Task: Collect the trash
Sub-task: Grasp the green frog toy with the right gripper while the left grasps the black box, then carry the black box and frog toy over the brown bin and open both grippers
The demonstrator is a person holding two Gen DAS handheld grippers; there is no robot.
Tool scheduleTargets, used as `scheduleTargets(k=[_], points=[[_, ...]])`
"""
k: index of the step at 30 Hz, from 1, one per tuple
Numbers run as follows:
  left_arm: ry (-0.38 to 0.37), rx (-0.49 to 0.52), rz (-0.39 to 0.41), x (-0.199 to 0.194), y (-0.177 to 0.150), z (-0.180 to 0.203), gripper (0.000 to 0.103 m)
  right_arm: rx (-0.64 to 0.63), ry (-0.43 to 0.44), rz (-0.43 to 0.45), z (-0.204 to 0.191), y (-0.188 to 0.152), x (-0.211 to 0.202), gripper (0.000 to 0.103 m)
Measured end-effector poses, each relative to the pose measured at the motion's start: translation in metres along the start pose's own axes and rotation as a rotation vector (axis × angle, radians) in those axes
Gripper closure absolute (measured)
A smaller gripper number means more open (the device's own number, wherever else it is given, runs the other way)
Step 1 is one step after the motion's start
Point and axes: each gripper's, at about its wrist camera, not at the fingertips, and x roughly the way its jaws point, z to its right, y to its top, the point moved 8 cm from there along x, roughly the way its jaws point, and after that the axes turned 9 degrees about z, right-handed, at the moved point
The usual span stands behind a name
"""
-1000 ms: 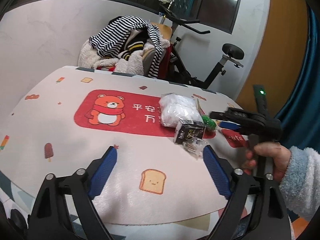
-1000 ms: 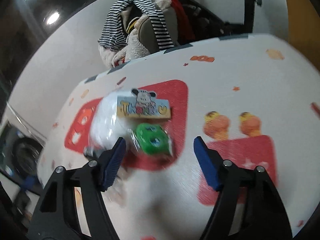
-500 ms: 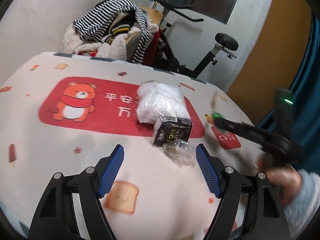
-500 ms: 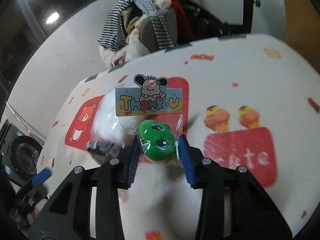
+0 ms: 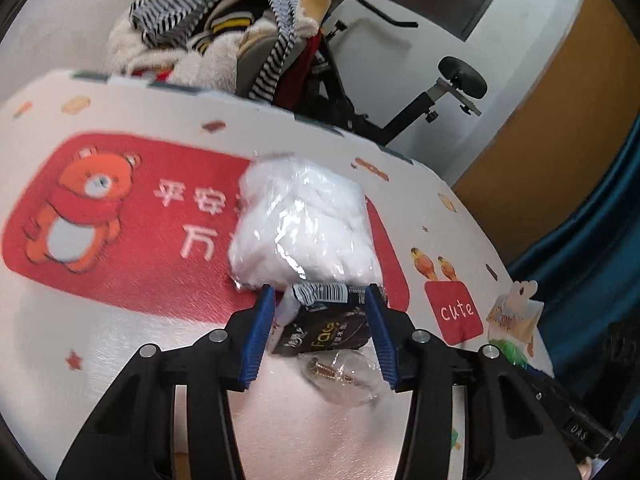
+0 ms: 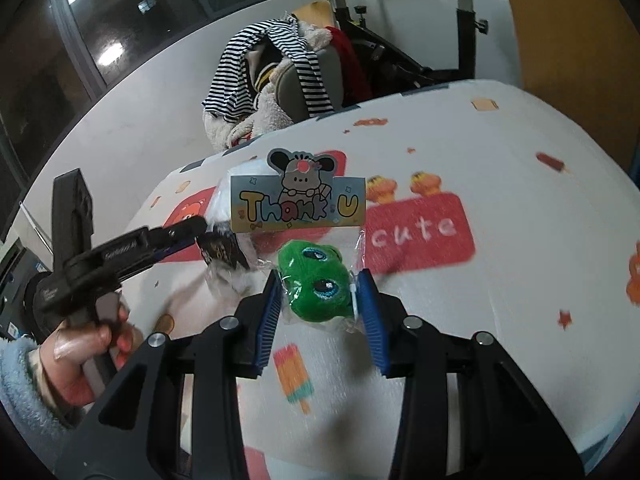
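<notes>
My left gripper (image 5: 320,336) has closed on a black snack wrapper (image 5: 326,330) on the table; a clear bag with screws (image 5: 346,374) lies just under it and a white plastic bag (image 5: 304,224) just beyond. My right gripper (image 6: 320,300) is shut on a green plush toy packet (image 6: 316,280) with a "Thank U" card (image 6: 298,208), held above the table. The packet also shows at the right in the left wrist view (image 5: 512,328). The left gripper shows in the right wrist view (image 6: 176,236), holding the black wrapper (image 6: 222,252).
The table has a printed cloth (image 5: 120,340) with a red bear panel (image 5: 100,208). A chair heaped with striped clothes (image 5: 216,40) and an exercise bike (image 5: 400,96) stand behind the far edge. A blue curtain (image 5: 592,248) hangs at the right.
My left gripper moved forward and closed on the black wrapper. My right gripper closed on the green toy packet and lifted it away to the right.
</notes>
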Motion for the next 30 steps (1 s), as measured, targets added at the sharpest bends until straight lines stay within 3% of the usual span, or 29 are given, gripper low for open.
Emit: scheduleTargets(k=[1, 9, 14, 18, 30], points=[[0.024, 0.002, -0.005, 0.002, -0.002, -0.002, 0.092, 0.006, -0.002, -0.001, 0.001, -0.001, -0.001, 0.062], [0.008, -0.006, 0.1, -0.044, 0.024, -0.006, 0.095, 0.003, 0.005, 0.021, -0.007, 0.001, -0.015, 0.062], [0.001, 0.058, 0.149, -0.091, 0.039, 0.003, 0.095, 0.007, 0.022, 0.027, -0.02, -0.003, -0.025, 0.062], [0.016, 0.148, 0.133, -0.127, 0.016, 0.011, 0.095, -0.028, 0.028, 0.033, -0.036, -0.011, -0.038, 0.062], [0.004, 0.18, 0.06, -0.218, -0.09, 0.006, 0.095, -0.153, 0.066, 0.013, -0.074, -0.057, -0.085, 0.062]])
